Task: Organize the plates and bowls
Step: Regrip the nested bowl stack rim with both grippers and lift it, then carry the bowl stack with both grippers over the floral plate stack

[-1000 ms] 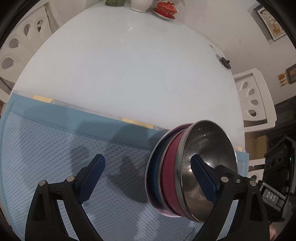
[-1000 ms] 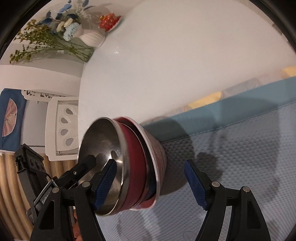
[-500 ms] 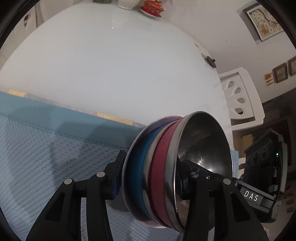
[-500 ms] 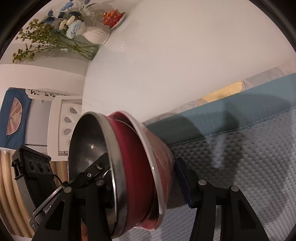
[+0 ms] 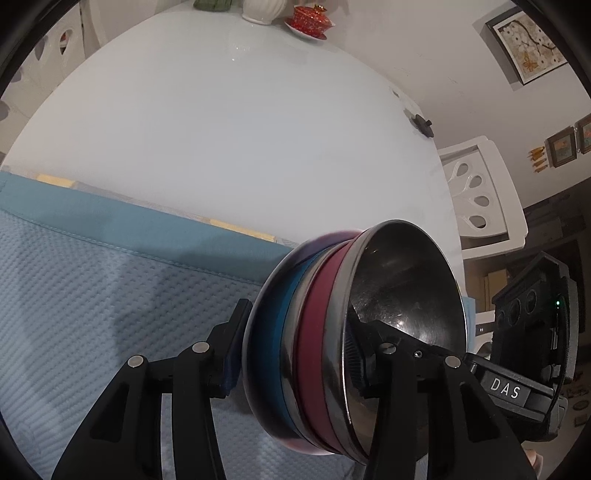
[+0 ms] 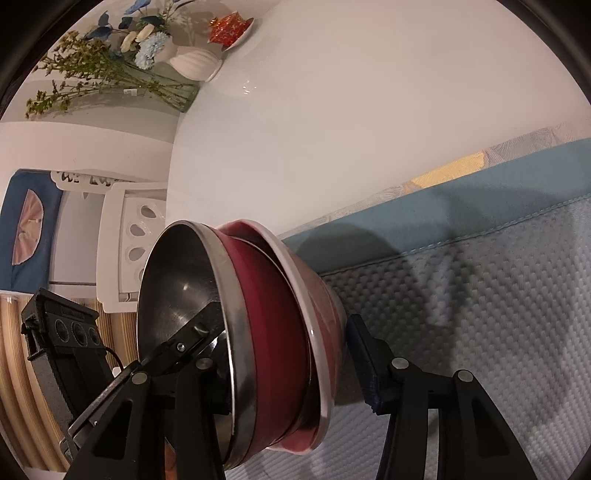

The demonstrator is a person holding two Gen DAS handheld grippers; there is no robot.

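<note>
Left tongs [image 5: 291,365]: clenched across the nested stack, one finger against the outer plate's underside, the other inside the steel bowl.
Right tongs [image 6: 284,365]: grasping the same stack from the opposite side; one finger inside the steel bowl, the blue-padded finger [image 6: 364,363] against the pink dish's base.
Stack [image 5: 332,332]: tipped on edge, mouth sideways, held between both tongs over the near part of the table. Whether its lower rim touches the mat cannot be told.
Stack order: steel bowl [image 5: 402,291] innermost, then a dark red bowl [image 5: 314,332], a blue dish [image 5: 273,332] and a pale-rimmed pink dish [image 6: 317,302] outermost.
Handling, judged: stiff throughout; steel is slick and polished, so a finger inside may skate. The coloured pieces look like ceramic or melamine; treat as breakable. Combined weight likely moderate.
Hold, judged: pinching through the whole thickness, inner wall to outer base, keeps the pieces nested; a rim-only grip risks one sliding out while tilted.
Mat [image 5: 110,295]: light blue quilted cloth with a darker border, covering the near edge of the table.
Table [image 5: 240,129]: white, round, glossy.
Far edge: red lidded cup on a saucer [image 5: 310,22], white vase [image 6: 195,62] with flowers.
Beyond the table: white chair [image 5: 480,195].
</note>
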